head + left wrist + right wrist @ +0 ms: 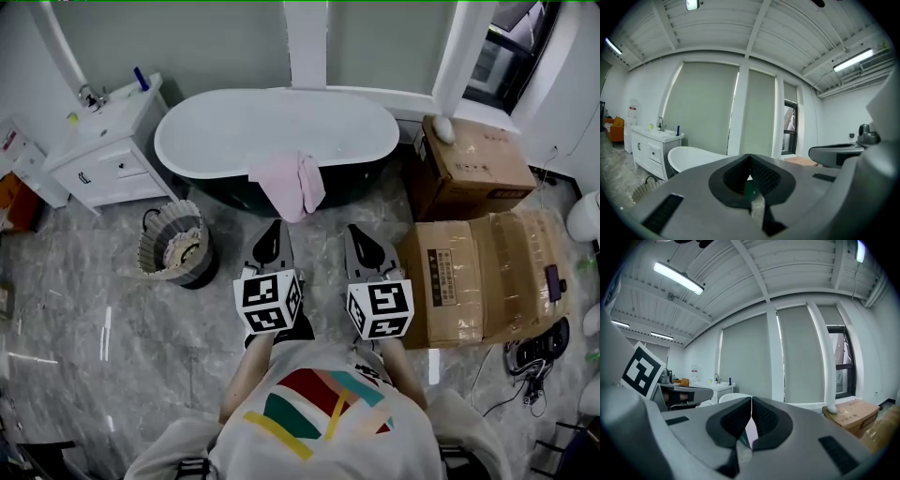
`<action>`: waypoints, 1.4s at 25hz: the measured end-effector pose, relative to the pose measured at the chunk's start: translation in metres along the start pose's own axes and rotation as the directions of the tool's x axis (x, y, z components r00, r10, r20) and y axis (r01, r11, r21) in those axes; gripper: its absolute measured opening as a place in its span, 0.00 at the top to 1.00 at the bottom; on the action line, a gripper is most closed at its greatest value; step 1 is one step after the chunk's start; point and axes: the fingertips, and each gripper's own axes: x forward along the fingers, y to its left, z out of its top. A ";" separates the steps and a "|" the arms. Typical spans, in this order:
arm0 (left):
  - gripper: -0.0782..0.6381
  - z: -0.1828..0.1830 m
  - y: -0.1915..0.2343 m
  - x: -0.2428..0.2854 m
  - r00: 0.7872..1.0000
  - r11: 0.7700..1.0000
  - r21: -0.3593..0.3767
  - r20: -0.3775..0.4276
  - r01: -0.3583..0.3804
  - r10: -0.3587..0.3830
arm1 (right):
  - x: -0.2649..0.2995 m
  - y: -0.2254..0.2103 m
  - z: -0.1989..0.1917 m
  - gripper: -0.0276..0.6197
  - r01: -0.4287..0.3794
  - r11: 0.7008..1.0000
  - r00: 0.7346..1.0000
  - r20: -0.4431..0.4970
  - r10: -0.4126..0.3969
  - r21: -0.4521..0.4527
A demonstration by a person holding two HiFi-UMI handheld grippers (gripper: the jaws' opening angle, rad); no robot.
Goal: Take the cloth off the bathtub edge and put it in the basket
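A pink cloth (288, 184) hangs over the near edge of the white bathtub (225, 131), draping down its dark side. A woven basket (174, 246) stands on the floor to the left of the tub's near side. My left gripper (272, 232) and right gripper (356, 234) are side by side in front of the tub, short of the cloth, both shut with nothing in them. In the left gripper view my left gripper (749, 157) points level at the bathtub (693, 158). In the right gripper view the jaws of my right gripper (751, 401) meet, with only the tub's rim (733, 397) showing behind them.
A white vanity with a tap (103, 141) stands left of the tub. Cardboard boxes (469, 216) are stacked on the right, close to my right gripper. A white pillar (307, 42) rises behind the tub. The floor is grey marble tile (84, 319).
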 end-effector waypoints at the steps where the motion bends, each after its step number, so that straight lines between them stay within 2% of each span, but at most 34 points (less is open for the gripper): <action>1: 0.87 0.004 0.002 0.004 1.000 1.000 0.000 0.006 0.005 -0.005 | 0.004 -0.001 0.004 0.94 0.005 1.000 1.000 0.010 -0.005 0.002; 8: 0.87 0.003 0.024 0.038 0.999 0.999 -0.027 -0.002 0.032 -0.032 | 0.043 -0.003 0.003 0.94 0.014 1.000 1.000 0.005 -0.014 -0.013; 12: 0.87 0.002 0.042 0.067 1.000 0.998 -0.064 -0.005 0.025 -0.026 | 0.077 -0.003 0.003 0.94 0.013 0.997 1.000 -0.014 -0.014 -0.071; 14: 0.87 0.002 0.052 0.087 0.999 0.998 -0.060 -0.017 0.028 -0.029 | 0.098 0.000 0.004 0.94 -0.006 0.996 1.000 -0.018 0.004 -0.088; 17: 0.87 -0.002 0.068 0.118 0.998 0.998 -0.045 -0.049 0.034 -0.036 | 0.127 0.008 -0.001 0.94 -0.041 0.997 0.999 -0.026 0.039 -0.066; 21: 0.87 -0.013 0.085 0.151 0.995 0.997 -0.065 -0.086 0.040 -0.045 | 0.159 0.015 -0.017 0.94 -0.083 0.995 0.994 -0.081 0.078 -0.062; 25: 0.87 -0.034 0.093 0.184 0.989 0.996 -0.075 -0.136 0.044 -0.054 | 0.188 0.013 -0.026 0.94 -0.147 0.989 0.985 -0.092 0.144 -0.026; 29: 0.87 -0.047 0.099 0.208 0.982 0.993 -0.104 -0.174 0.053 -0.071 | 0.219 0.006 -0.037 0.94 -0.151 0.989 0.979 -0.134 0.150 0.003; 31: 0.87 -0.042 0.107 0.222 0.984 0.993 -0.101 -0.164 0.057 -0.073 | 0.239 0.002 -0.036 0.94 -0.147 0.989 0.978 -0.145 0.148 0.020; 35: 0.87 -0.012 0.120 0.249 0.992 0.994 -0.048 -0.075 0.096 -0.100 | 0.280 -0.008 -0.026 0.94 -0.119 0.992 0.981 -0.148 0.125 0.053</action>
